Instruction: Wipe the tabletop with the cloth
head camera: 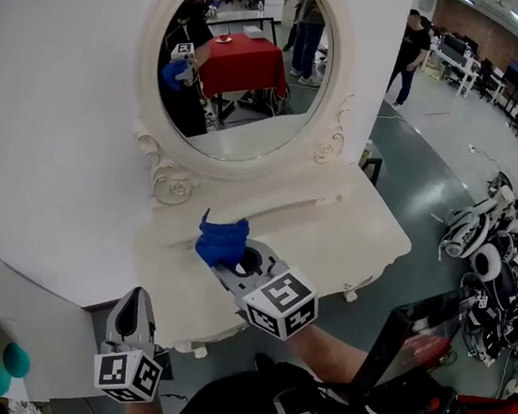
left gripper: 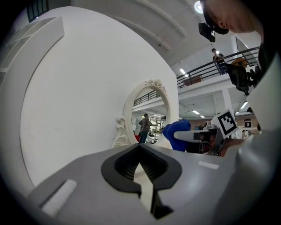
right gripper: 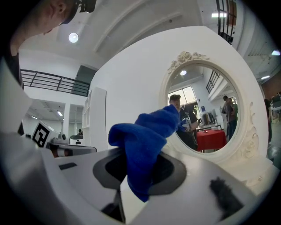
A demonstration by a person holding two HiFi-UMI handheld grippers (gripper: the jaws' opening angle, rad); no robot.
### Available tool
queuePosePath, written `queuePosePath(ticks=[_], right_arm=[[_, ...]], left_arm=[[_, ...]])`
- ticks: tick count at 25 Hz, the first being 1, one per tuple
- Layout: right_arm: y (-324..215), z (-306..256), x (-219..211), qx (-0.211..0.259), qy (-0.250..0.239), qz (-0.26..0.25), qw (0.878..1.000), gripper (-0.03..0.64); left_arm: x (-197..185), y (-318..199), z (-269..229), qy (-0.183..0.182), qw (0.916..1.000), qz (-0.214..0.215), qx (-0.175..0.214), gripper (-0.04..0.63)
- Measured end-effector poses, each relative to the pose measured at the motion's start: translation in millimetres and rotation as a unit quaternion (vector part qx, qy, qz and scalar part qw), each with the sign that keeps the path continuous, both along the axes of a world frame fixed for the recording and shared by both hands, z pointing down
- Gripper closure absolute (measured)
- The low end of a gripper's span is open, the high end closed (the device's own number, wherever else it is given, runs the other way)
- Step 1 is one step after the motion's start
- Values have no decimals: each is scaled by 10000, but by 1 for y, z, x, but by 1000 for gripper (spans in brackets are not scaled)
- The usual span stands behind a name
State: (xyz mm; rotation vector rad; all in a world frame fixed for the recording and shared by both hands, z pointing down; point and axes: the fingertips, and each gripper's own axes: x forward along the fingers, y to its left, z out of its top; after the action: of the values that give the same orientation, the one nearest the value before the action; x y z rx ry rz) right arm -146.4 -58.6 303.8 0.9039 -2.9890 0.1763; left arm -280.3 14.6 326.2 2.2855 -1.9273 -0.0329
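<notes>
The right gripper (head camera: 233, 260) is clamping the blue cloth (head camera: 222, 241) over the white desk (head camera: 350, 237) beneath the oval mirror (head camera: 250, 58). Lower left, the left gripper (head camera: 134, 313) is hanging closed and empty.

Blue cloth (head camera: 222, 241), fluffy and bunched into a crumpled wad, is pinched in the right claw (head camera: 232, 263). One corner pokes up. It's over the cream-white bench (head camera: 350, 237), left part; contact unclear.

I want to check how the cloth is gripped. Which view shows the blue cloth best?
The right gripper view: the blue cloth fills the middle, pinched between the jaws of the right tool. The head view shows it small and bunched over the white tabletop. The left gripper view shows only a distant blue lump.
</notes>
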Motion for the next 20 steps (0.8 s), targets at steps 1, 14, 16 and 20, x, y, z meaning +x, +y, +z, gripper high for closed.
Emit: queuePosePath(ticks=[1, 14, 16, 20], right_arm=[[-6, 0, 4, -2, -10, -38, 10000, 503], [-51, 27, -42, -240, -12, -833, 9962, 503], [-53, 35, -59, -303, 46, -937, 9951, 503], [-49, 57, -101, -370, 339, -1300, 9902, 503]], left_arm=[[4, -6, 1, -10, 10000, -40, -8, 586], [-28, -25, 16, -140, 9967, -751, -274, 586], [-42, -25, 20, -138, 9964, -790, -290, 586], [-74, -23, 28, -140, 9957, -839, -369, 586]])
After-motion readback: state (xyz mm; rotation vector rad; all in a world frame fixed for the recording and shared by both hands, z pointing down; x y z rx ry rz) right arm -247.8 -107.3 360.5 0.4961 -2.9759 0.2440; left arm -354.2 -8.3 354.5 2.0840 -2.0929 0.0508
